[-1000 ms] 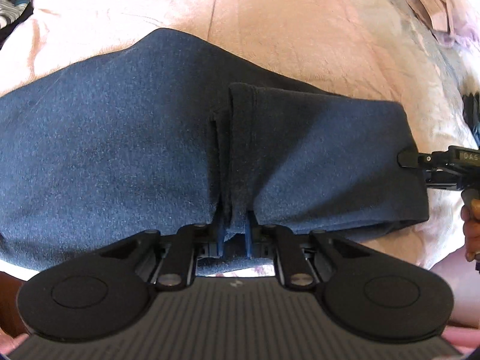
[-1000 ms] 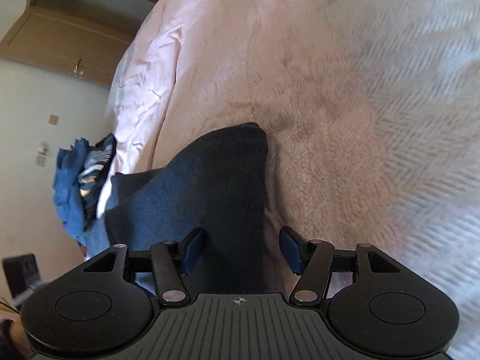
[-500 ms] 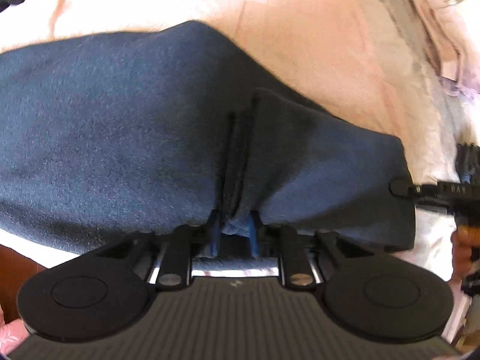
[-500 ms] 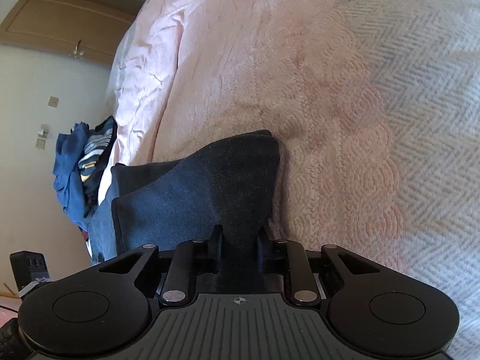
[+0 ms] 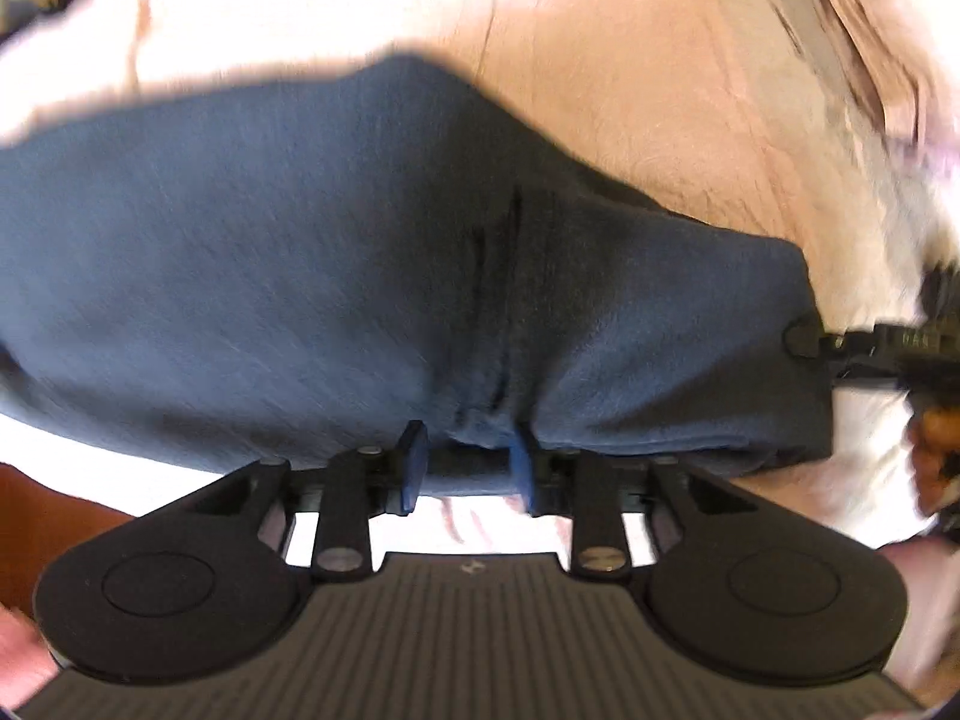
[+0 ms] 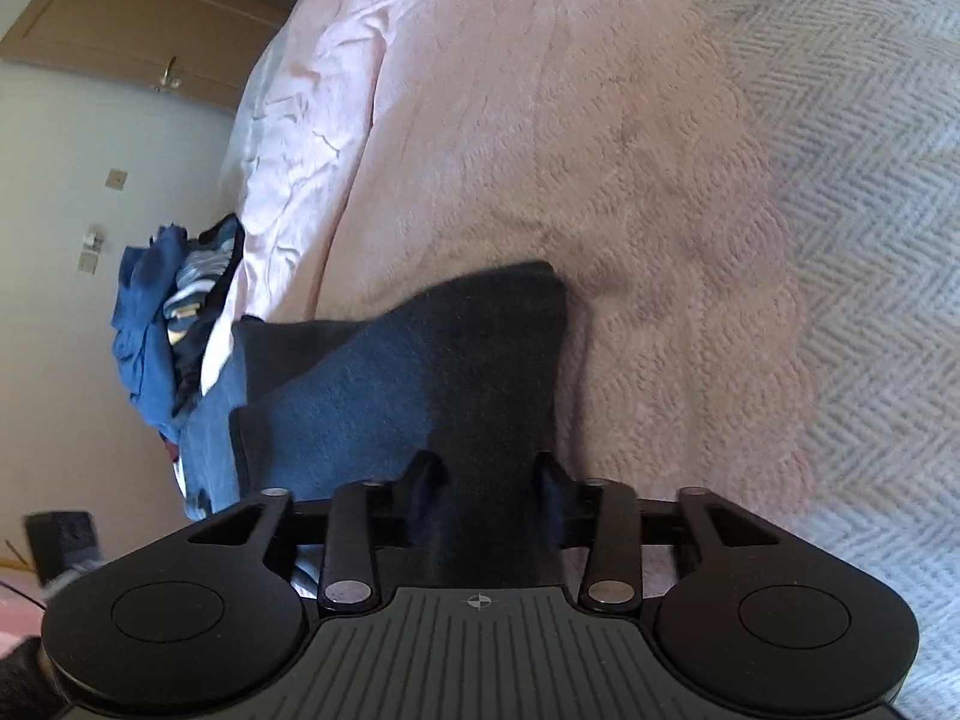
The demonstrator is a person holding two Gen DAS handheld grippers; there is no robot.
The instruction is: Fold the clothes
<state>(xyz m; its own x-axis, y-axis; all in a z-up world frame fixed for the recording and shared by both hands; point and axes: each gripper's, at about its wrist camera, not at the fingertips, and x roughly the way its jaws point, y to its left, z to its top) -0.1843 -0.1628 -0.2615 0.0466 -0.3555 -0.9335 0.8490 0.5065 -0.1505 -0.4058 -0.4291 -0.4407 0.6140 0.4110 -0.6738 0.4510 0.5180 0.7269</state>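
Note:
A dark blue garment (image 5: 300, 270) lies folded across a pink bedspread (image 5: 660, 90). My left gripper (image 5: 467, 459) is at its near edge, jaws part open, with a bunch of cloth loose between the blue pads. The right gripper (image 5: 804, 339) shows at the garment's right end in the left wrist view. In the right wrist view the right gripper (image 6: 489, 480) is shut on a thick fold of the garment (image 6: 390, 390), which fills the gap between its fingers and stretches away to the left.
A heap of blue and striped clothes (image 6: 162, 312) sits at the bed's far left edge. A grey herringbone blanket (image 6: 870, 240) covers the right side. A wooden cupboard (image 6: 150, 18) stands beyond. A person's hand (image 5: 936, 438) holds the right gripper.
The right gripper, open a second ago, has closed on the garment's end. The left gripper's jaws have steadily widened around the bunched cloth, and the left view has swung and blurred.

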